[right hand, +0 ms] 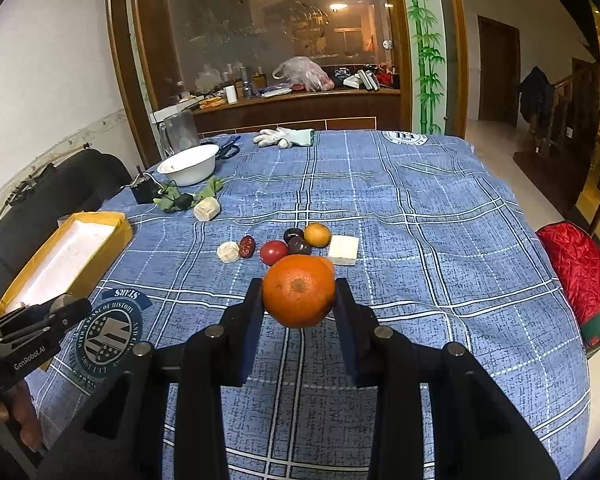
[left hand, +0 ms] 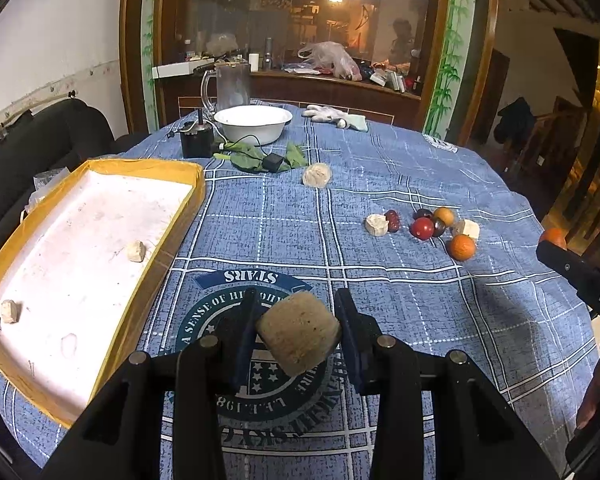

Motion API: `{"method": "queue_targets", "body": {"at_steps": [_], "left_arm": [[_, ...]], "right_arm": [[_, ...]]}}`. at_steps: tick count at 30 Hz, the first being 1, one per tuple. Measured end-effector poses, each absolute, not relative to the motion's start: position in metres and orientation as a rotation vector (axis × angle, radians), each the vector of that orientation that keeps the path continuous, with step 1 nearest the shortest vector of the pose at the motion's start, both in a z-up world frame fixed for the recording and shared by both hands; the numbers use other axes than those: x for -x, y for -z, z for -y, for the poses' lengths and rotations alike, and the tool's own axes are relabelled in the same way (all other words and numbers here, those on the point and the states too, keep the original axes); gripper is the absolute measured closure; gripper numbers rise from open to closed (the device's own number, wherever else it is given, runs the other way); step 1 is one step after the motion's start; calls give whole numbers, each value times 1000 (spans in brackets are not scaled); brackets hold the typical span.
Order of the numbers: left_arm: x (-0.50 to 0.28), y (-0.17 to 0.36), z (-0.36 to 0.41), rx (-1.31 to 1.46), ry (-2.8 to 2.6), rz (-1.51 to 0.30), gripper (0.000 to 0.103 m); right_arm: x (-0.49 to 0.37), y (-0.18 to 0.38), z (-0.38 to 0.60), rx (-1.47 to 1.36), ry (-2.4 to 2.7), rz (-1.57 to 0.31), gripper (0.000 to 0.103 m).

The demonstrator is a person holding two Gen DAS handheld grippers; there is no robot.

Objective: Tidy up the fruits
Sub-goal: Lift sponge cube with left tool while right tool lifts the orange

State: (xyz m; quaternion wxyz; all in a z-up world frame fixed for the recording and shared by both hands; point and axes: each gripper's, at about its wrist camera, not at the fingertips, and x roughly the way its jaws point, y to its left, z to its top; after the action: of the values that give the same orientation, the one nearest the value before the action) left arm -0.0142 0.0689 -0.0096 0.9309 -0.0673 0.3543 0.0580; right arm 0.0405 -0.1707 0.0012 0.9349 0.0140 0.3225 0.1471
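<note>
Between the two fingers of the left hand-held gripper (left hand: pixel 298 330) sits a tan chunk (left hand: pixel 299 333), pressed from both sides and lifted above the blue checked cloth (left hand: pixel 380 288) that covers the surface. To its left lies a yellow box (left hand: pixel 168 166) with a white inside, and two small pale pieces (left hand: pixel 135 251) rest in it, well apart from each other. The right hand-held gripper (right hand: pixel 299 294) is closed on an orange (right hand: pixel 299 291), also held clear of the cloth. Just beyond it is a small group of fruits: a red tomato (right hand: pixel 273 252), two dark plums (right hand: pixel 293 235), a smaller orange fruit (right hand: pixel 317 234), a red date (right hand: pixel 247 246), a pale round piece (right hand: pixel 228 252) and a white block (right hand: pixel 343 249) beside them. Farther back stand a white bowl (right hand: pixel 188 165), some green leaves (right hand: pixel 210 190), a light lump (right hand: pixel 207 209) and a glove (right hand: pixel 286 137).
</note>
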Motion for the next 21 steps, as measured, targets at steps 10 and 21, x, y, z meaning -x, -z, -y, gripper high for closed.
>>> {"method": "queue_targets", "body": {"at_steps": [10, 21], "left_arm": [[16, 11, -72, 135, -137, -725, 66], [16, 14, -76, 131, -161, -740, 66]], "right_arm": [[-39, 5, 169, -28, -308, -676, 67], [-37, 11, 160, -15, -328, -694, 67]]}}
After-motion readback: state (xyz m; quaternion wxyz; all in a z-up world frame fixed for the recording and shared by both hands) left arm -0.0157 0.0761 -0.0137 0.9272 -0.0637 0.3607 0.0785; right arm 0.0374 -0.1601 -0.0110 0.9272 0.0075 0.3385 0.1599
